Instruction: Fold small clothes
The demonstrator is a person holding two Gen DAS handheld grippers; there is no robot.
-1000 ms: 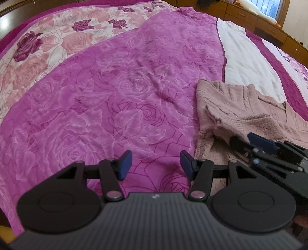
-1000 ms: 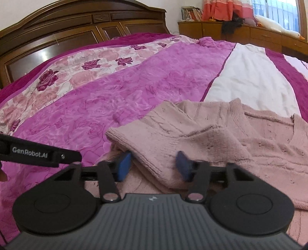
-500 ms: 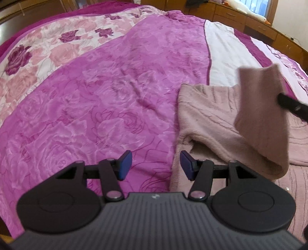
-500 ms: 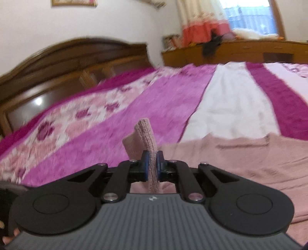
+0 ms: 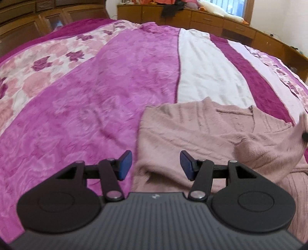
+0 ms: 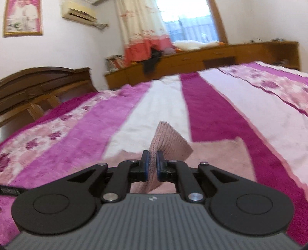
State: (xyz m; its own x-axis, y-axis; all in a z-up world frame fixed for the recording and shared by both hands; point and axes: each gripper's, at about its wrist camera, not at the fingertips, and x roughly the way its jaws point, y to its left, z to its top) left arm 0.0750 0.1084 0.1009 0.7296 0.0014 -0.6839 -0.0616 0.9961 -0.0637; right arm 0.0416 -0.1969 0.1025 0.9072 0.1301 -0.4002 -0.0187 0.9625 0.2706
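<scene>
1. Right gripper [image 6: 152, 166]: blue pads pressed together on a ribbed fold of the pink knit sweater [image 6: 169, 140], which stands up between them, lifted off the bed.
2. Left gripper [image 5: 155, 165]: jaws spread, nothing between the pads; it hangs over the near left edge of the sweater [image 5: 202, 134].
3. Sweater condition: pale pink, fuzzy, with vertical cable lines and a V-shaped neckline; it lies on the bedspread [image 5: 86, 107] (right of centre in the left wrist view), and one part is drawn up toward the right frame edge.
4. Surroundings: the bedspread carries magenta, white and rose-print bands. A dark wooden headboard [image 6: 38, 84] stands at the far left, a low wooden cabinet [image 6: 211, 55] runs under the window, dark clothing is draped over it, and a white plush goose [image 5: 217, 9] lies on top.
5. Limits: the right wrist view is motion-blurred; the raised sweater part and the dark object at it are cut off by the left view's right edge.
</scene>
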